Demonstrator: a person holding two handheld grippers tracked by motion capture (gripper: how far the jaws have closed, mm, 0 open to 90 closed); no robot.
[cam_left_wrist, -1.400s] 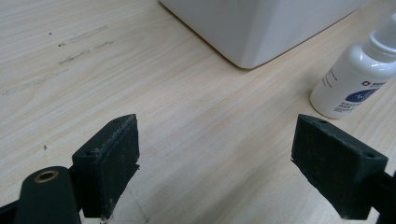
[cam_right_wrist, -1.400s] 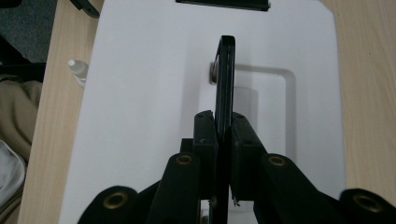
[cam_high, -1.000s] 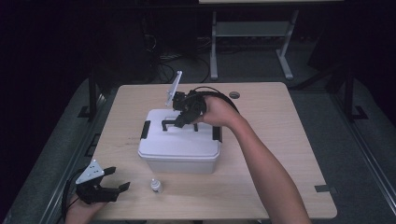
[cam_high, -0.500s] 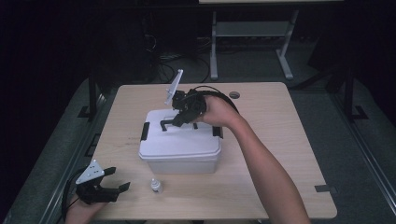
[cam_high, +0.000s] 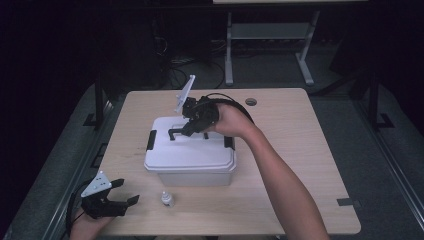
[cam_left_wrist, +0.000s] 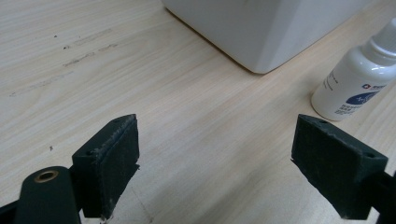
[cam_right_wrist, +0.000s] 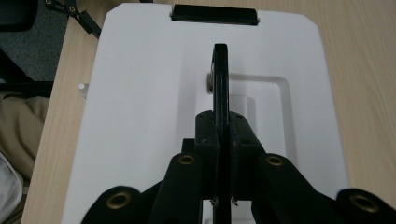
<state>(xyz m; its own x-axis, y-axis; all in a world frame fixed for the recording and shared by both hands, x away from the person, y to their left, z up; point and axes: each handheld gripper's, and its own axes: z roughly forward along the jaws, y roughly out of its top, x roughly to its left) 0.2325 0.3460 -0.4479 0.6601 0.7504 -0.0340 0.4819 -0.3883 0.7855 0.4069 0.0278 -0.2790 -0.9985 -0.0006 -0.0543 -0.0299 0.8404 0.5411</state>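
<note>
A white lidded box (cam_high: 190, 157) stands mid-table, and its corner (cam_left_wrist: 261, 28) shows in the left gripper view. My right gripper (cam_high: 191, 128) (cam_right_wrist: 220, 135) reaches over the lid (cam_right_wrist: 140, 93) and is shut on the black carry handle (cam_high: 176, 133) (cam_right_wrist: 220, 70), which stands upright, edge-on between the pads. A black latch (cam_right_wrist: 215, 14) sits at the lid's far end. My left gripper (cam_high: 127, 191) (cam_left_wrist: 215, 154) rests open at the table's near left corner, with bare wood between its pads. A small white bottle (cam_high: 167, 200) (cam_left_wrist: 359, 84) stands just to its right, in front of the box.
The wooden table (cam_high: 300, 150) has a round cable hole (cam_high: 251, 102) at the back and a black tape mark (cam_high: 346, 202) near the front right. A metal frame (cam_high: 265, 35) stands on the dark floor behind. The person's right forearm (cam_high: 280, 180) crosses the table's right half.
</note>
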